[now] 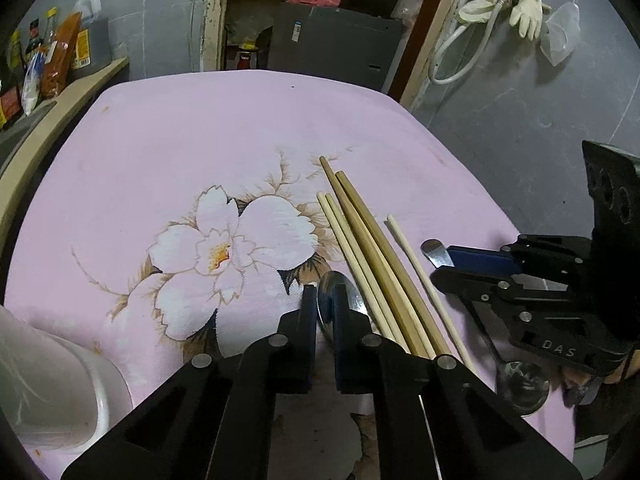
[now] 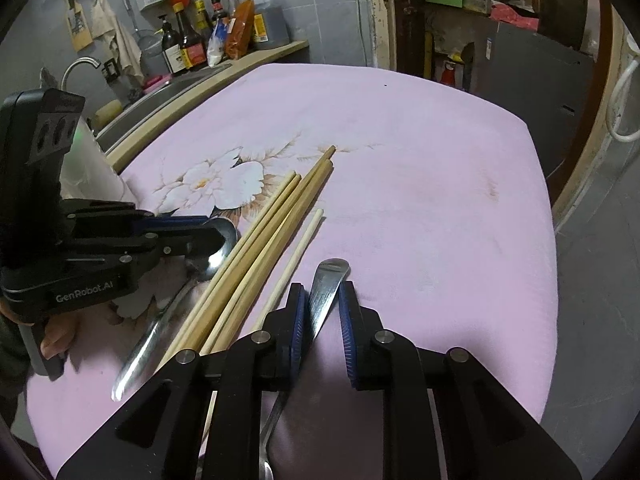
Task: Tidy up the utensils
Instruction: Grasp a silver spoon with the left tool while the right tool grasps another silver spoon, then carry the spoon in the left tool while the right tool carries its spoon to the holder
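- Left tongs [image 1: 324,304] grip the spoon [image 1: 340,292] bowl; lift it straight up, clear of the chopsticks [image 1: 372,248]
- Right tongs [image 2: 322,304] straddle the second spoon's handle [image 2: 326,296]; whether they pinch it, I cannot tell

A home kitchen is showing here: sauce bottles [image 2: 188,40] are crowding a counter [image 2: 256,56] beside a sink faucet [image 2: 80,66], and rubber gloves [image 1: 504,4] are hanging on the grey wall.
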`<state>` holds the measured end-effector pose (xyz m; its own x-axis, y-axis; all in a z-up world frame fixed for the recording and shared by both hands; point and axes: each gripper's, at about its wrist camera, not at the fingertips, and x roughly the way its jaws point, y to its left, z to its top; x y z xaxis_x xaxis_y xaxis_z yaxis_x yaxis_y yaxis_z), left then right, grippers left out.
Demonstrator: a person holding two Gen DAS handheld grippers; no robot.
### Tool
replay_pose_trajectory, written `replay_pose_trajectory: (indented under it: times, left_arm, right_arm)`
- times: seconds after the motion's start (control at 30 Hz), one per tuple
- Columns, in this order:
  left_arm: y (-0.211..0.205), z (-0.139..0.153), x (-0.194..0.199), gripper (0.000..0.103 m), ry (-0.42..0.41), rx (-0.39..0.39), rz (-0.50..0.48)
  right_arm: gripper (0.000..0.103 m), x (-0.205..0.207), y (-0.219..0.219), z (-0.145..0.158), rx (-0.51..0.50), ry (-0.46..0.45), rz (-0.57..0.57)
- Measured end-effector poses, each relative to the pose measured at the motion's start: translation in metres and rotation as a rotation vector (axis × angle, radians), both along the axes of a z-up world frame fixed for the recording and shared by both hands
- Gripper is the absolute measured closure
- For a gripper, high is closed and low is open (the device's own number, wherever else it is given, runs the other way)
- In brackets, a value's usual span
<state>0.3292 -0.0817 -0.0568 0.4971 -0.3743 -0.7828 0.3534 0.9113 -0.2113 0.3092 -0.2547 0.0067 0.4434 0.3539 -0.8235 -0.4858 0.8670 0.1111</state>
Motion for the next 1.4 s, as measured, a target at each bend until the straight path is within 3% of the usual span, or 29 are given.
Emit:
replay_pose_trajectory:
  times: [0.33, 0.6, 0.7, 0.8, 1.0, 1.4]
  left_arm:
    - [0.003, 0.008, -0.014, 0.102, -0.024, 0.014, 0.052]
    - [0.008, 0.008, -0.013, 0.102, -0.011, -0.021, 0.051]
    - [0.011, 0.007, -0.014, 0.102, -0.015, -0.041, 0.047]
    - [0.011, 0.012, -0.018, 0.103, -0.04, -0.053, 0.04]
    - [-0.001, 0.036, -0.044, 0.103, -0.185, -0.02, 0.003]
    - [-0.008, 0.078, -0.113, 0.103, -0.463, 0.014, 0.068]
  right_arm:
    - [0.098, -0.017, 0.014, 0.005, -0.115, -0.084, -0.019]
    - [0.098, -0.013, 0.023, 0.005, -0.153, -0.008, 0.005]
    - [0.097, -0.004, 0.021, 0.003, -0.091, 0.053, -0.02]
    - [0.098, -0.006, 0.023, 0.002, -0.066, 0.034, -0.044]
    - [0.101, -0.037, 0.016, 0.012, 0.018, -0.093, -0.102]
    - [0.102, -0.155, 0.005, 0.056, 0.057, -0.609, -0.186]
